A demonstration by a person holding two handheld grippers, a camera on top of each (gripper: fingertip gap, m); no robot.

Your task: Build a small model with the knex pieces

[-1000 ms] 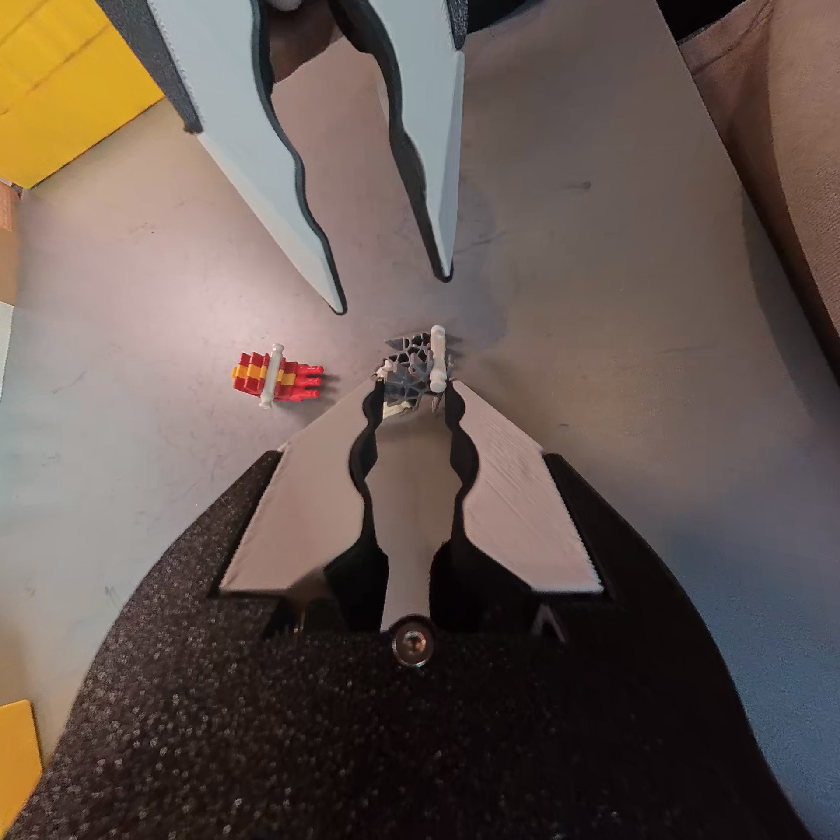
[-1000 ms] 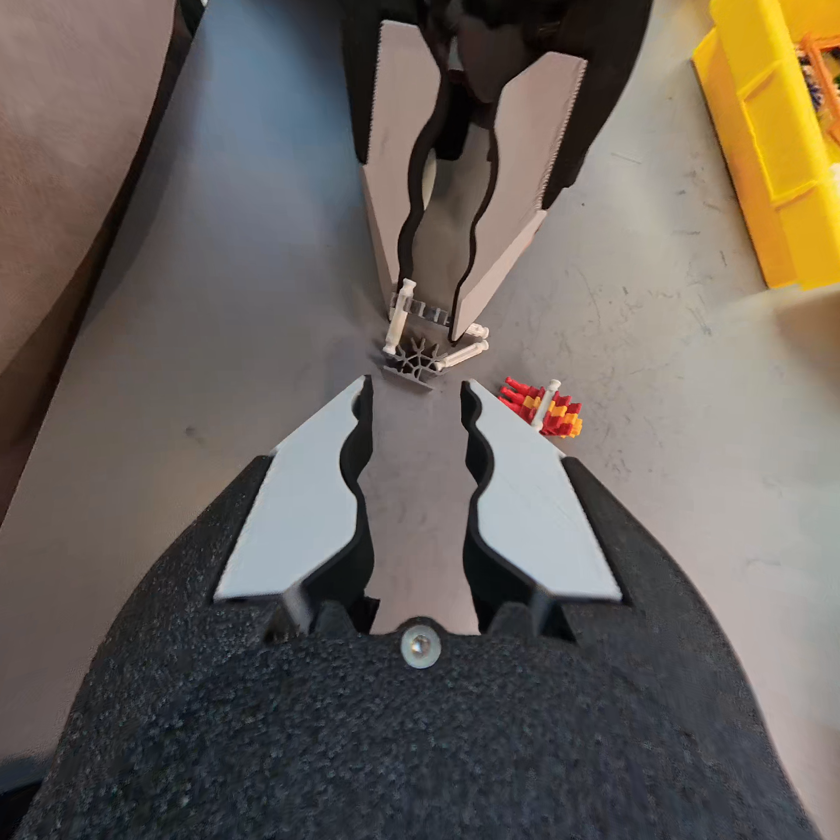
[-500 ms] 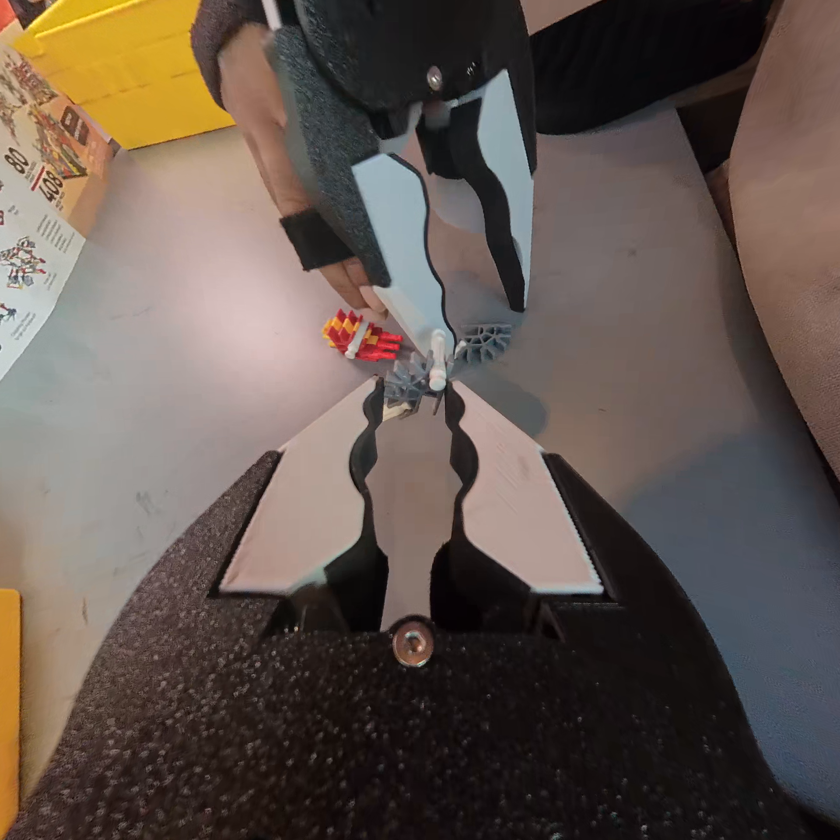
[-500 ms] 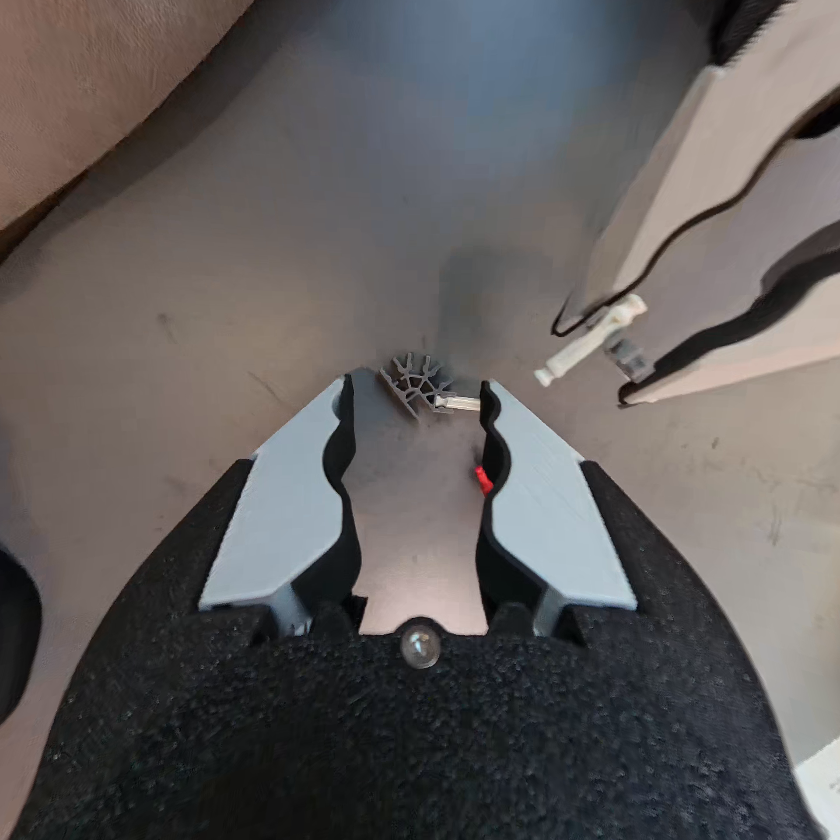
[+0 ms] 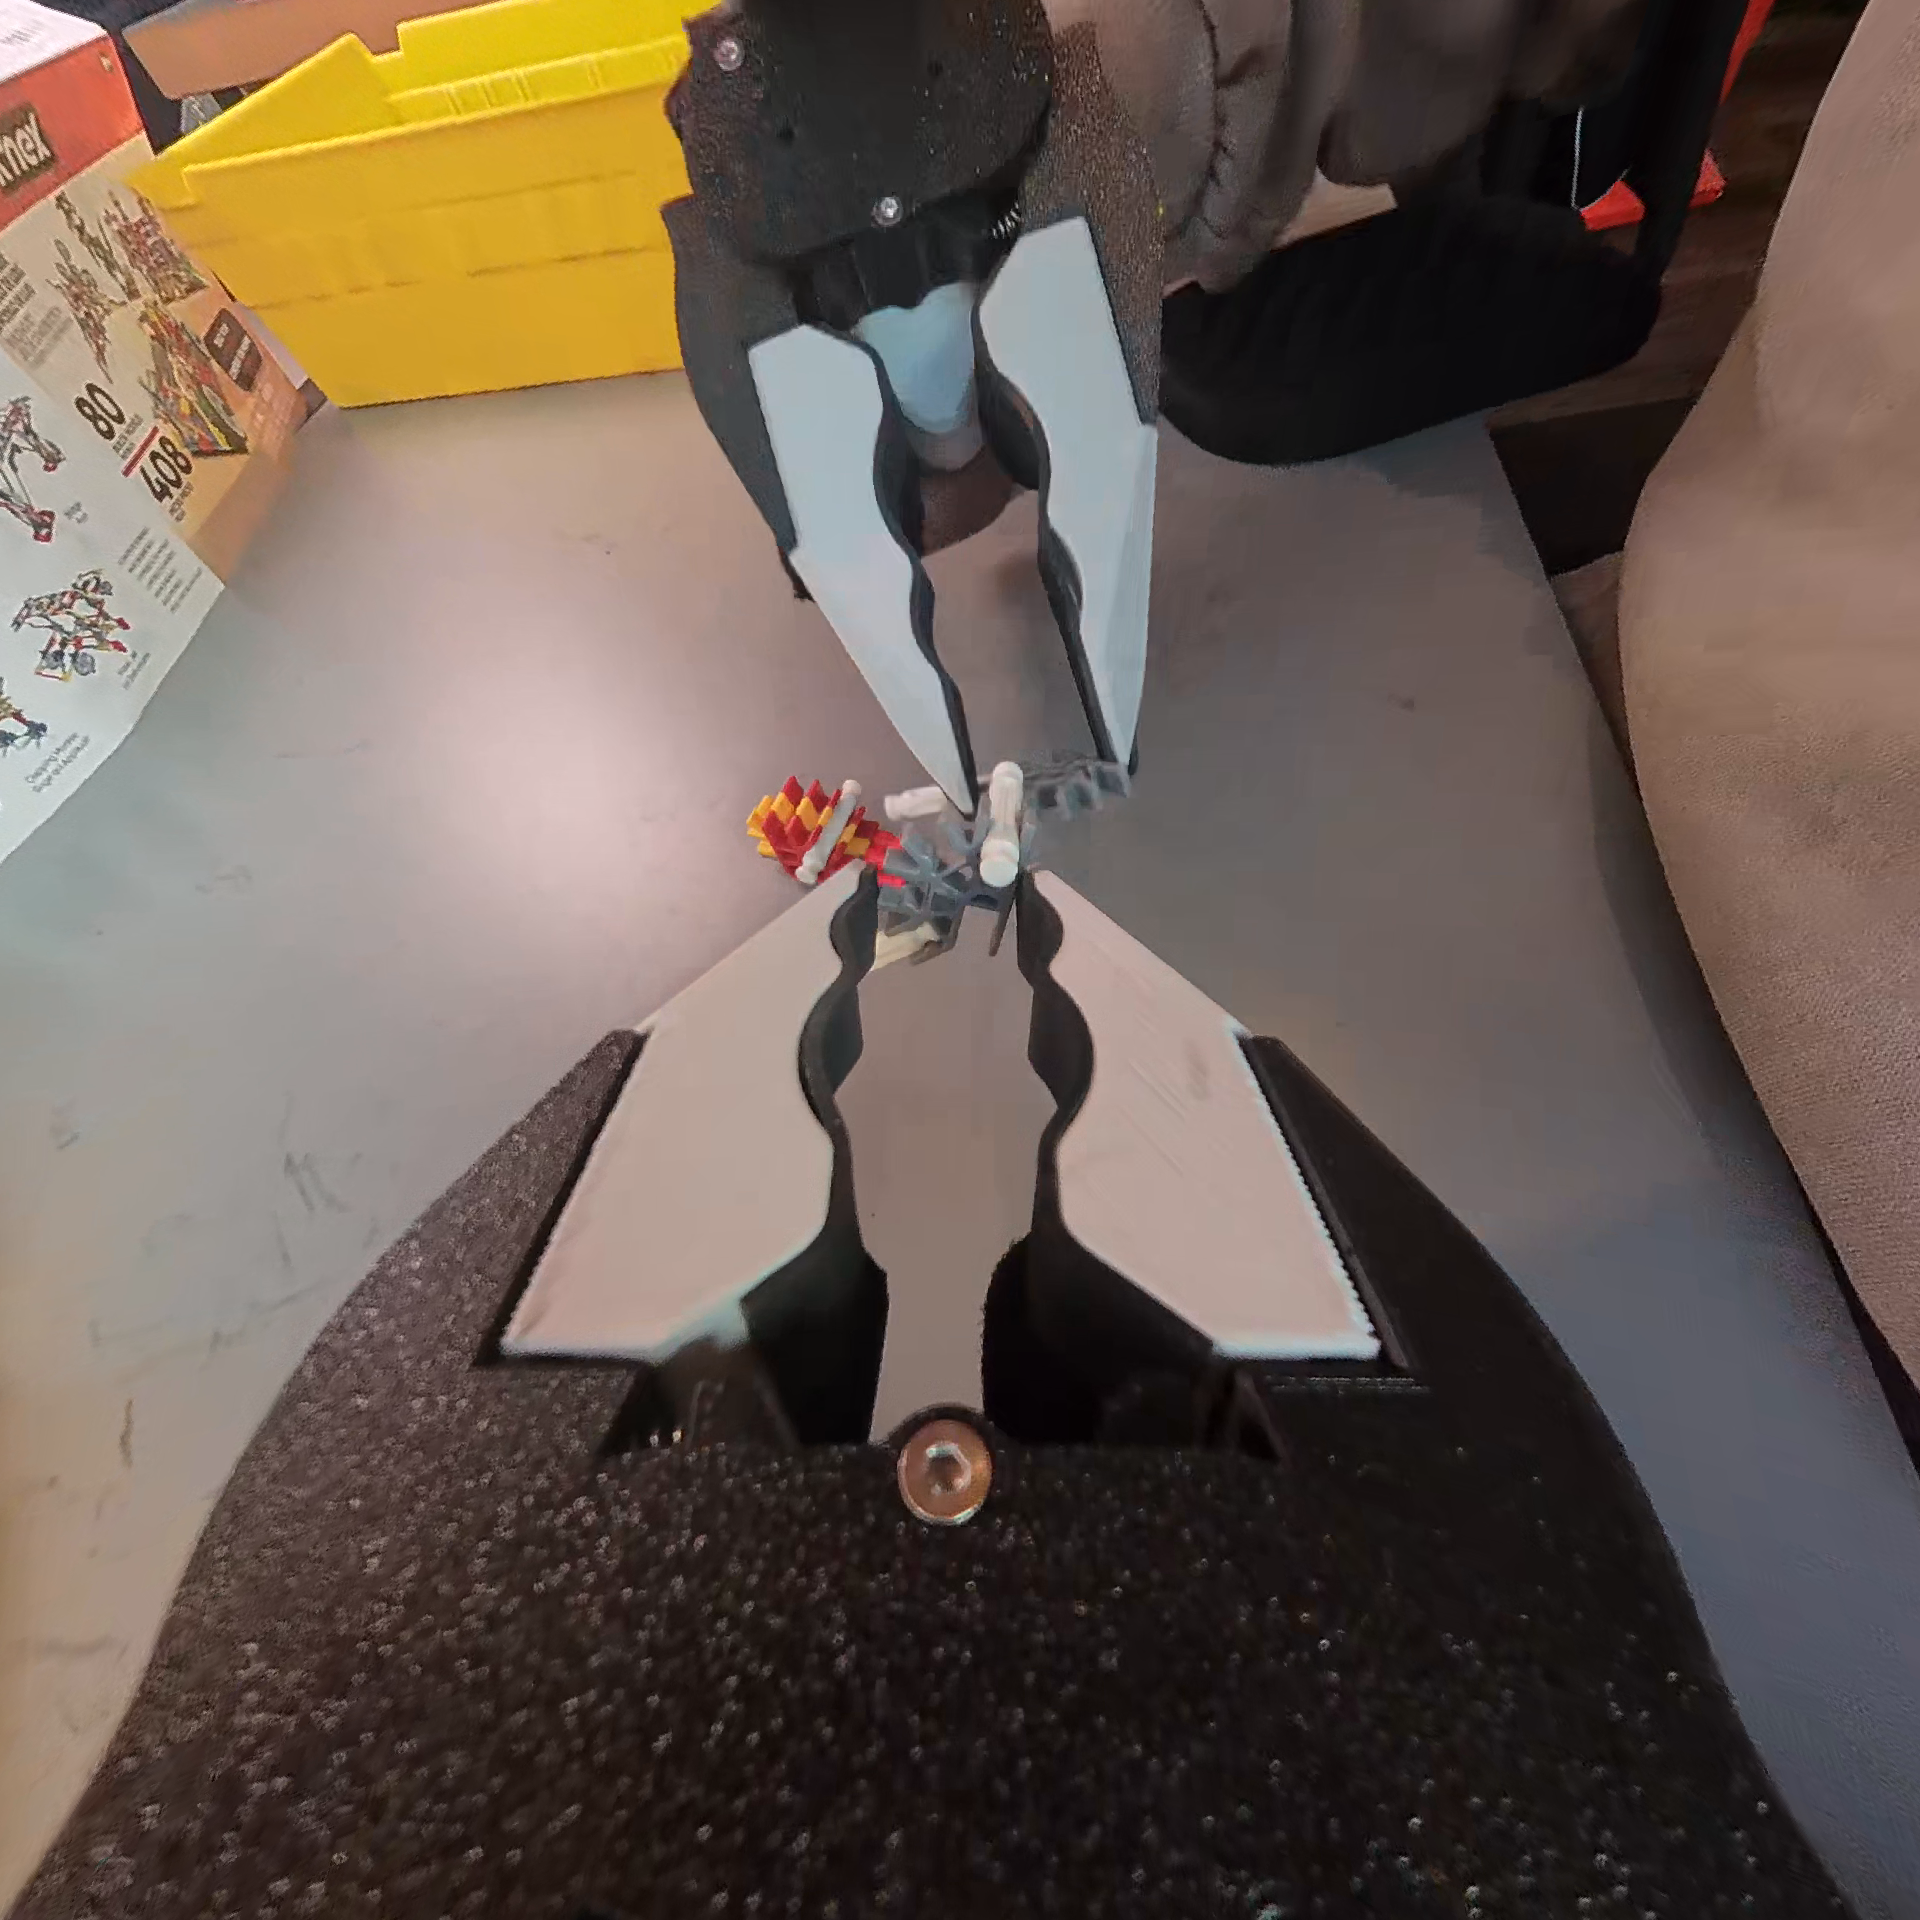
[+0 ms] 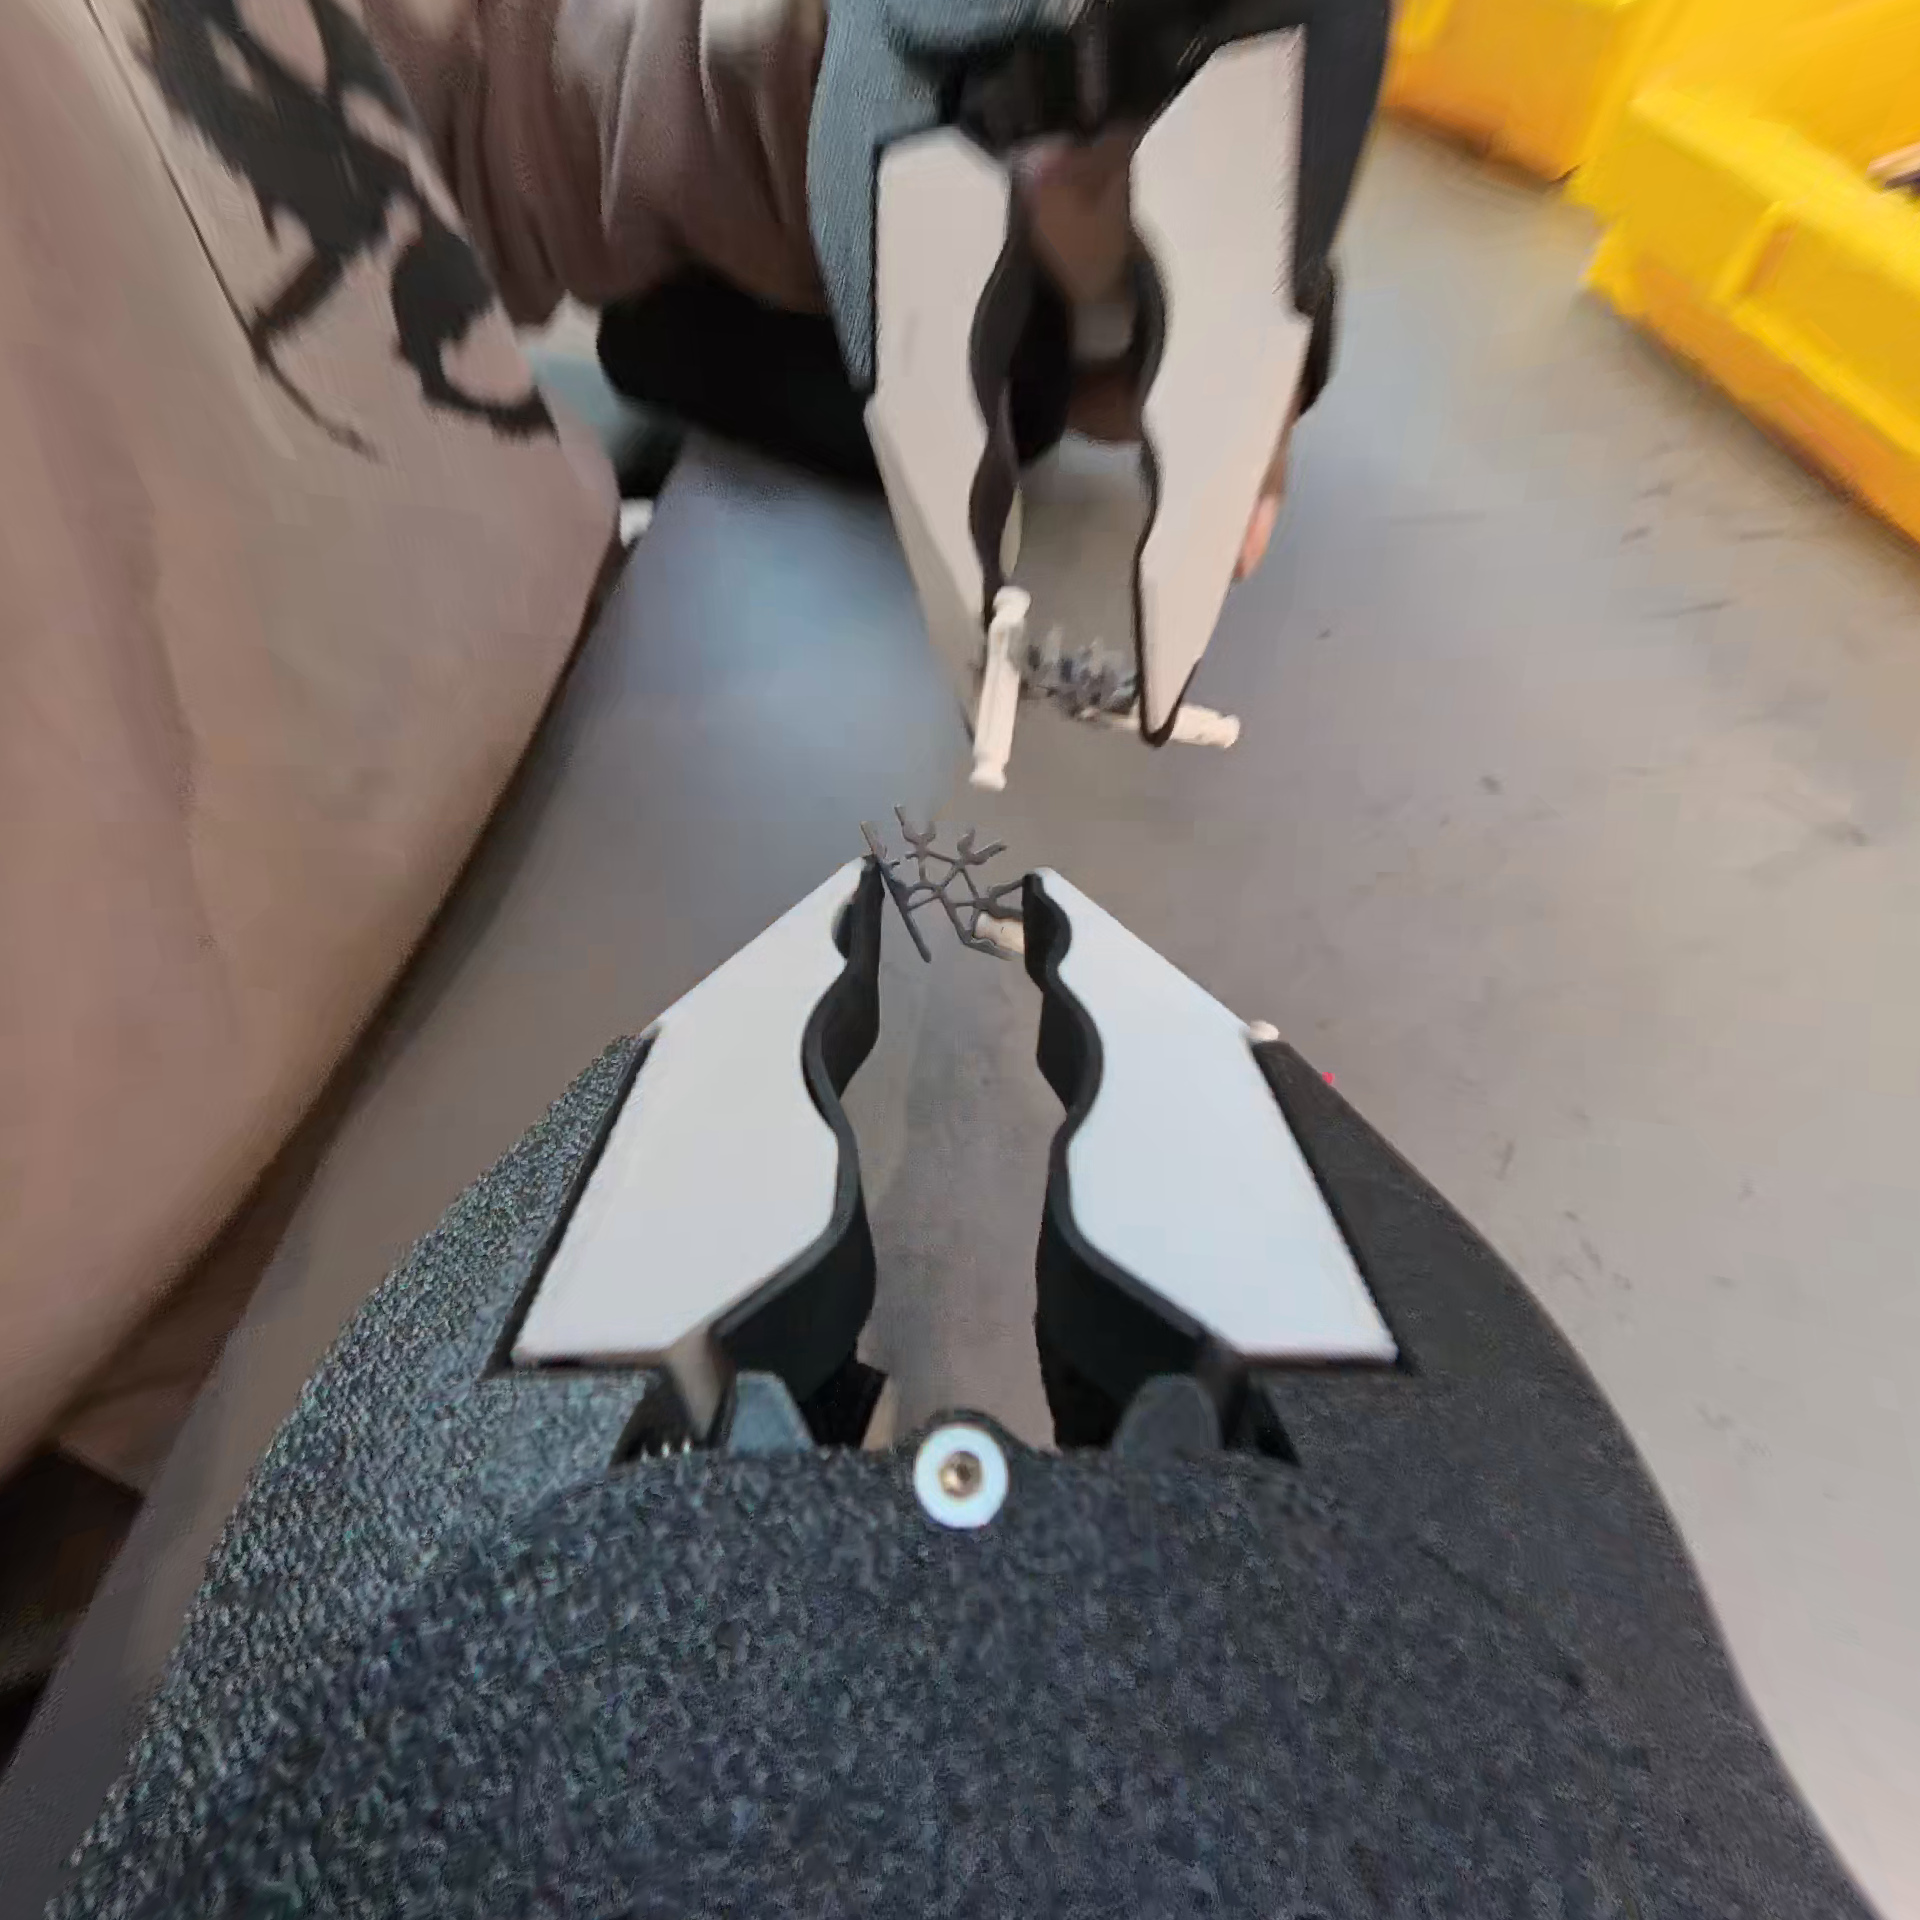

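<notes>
My left gripper [image 5: 940, 883] pinches a grey connector with white rods [image 5: 951, 868] at its fingertips. My right gripper [image 6: 945, 883] pinches another grey connector [image 6: 940, 878], tips nearly meeting above the table [image 5: 416, 675].

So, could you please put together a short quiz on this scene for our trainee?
1. True or false: the red and yellow piece is held in a gripper.
2. What is the left gripper shut on? A) a grey connector with white rods; B) the red and yellow piece; C) nothing.
3. In the left wrist view, what colour is the bin beyond the right gripper?

Key: 1. False, it lies on the table. 2. A. 3. Yellow.
</notes>
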